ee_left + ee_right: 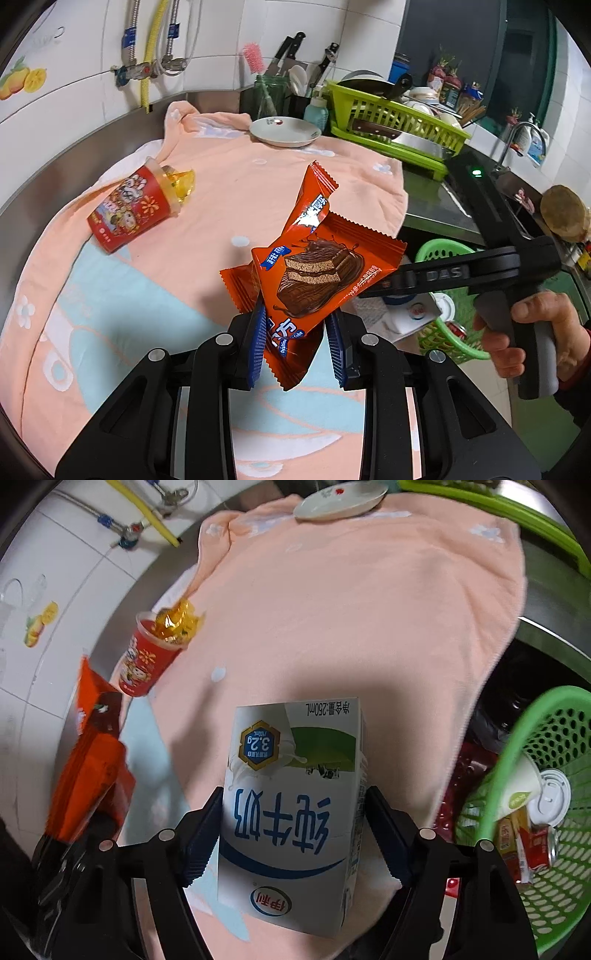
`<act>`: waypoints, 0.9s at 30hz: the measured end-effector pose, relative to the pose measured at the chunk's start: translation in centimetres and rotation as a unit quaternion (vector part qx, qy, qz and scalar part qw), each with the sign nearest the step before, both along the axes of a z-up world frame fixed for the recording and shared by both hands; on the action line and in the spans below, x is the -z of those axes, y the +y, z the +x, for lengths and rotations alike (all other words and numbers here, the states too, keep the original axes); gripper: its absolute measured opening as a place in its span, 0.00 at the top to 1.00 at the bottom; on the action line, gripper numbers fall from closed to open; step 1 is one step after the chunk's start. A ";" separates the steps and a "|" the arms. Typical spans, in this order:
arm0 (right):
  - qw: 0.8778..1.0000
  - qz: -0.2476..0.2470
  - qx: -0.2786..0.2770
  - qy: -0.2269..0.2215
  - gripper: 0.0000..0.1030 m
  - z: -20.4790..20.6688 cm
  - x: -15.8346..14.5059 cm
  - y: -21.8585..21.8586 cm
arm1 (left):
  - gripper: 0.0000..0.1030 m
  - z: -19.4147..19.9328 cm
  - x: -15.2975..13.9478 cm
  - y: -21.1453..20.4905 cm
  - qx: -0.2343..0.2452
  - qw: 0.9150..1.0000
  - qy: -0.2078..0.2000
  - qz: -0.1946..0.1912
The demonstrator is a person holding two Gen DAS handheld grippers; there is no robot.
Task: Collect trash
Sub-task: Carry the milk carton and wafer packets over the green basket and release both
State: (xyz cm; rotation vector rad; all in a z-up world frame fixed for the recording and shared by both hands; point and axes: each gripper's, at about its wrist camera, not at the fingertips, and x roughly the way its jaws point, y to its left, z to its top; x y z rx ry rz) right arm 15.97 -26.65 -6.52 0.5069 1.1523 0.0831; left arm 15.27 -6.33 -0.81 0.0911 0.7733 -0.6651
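Left hand-held gripper (295, 345): blue pads clamped on the lower ends of two orange snack wrappers (317, 266), held above the pink towel (229, 173) that covers the table. Right hand-held gripper (295, 834): jaws set either side of a white milk carton (291, 812); the left pad touches the carton, but contact on the right cannot be told. A red snack cup (136, 210) with gold foil at its mouth lies on its side, far left on the towel. A green basket (546, 775), right of the table, holds a paper cup, a can and packets. A white plate (284, 131) sits at the far edge.
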 end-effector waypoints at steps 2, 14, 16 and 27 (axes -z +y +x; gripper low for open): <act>1.000 -0.008 0.003 -0.012 0.30 -1.3 -0.9 -1.5 | 0.72 -0.3 -0.1 -0.9 0.008 1.000 0.001 -0.001; 0.987 -0.122 0.100 0.003 0.29 -10.6 -0.8 -17.2 | 0.72 -4.3 -0.2 -12.0 0.102 0.995 0.009 -0.004; 0.986 -0.119 0.115 0.010 0.29 -11.6 0.1 -19.4 | 0.72 -5.0 0.1 -14.2 0.118 0.993 0.014 -0.002; 0.985 -0.097 0.145 -0.004 0.25 -15.0 0.6 -24.2 | 0.71 -8.3 3.5 -24.8 0.182 0.981 0.051 0.034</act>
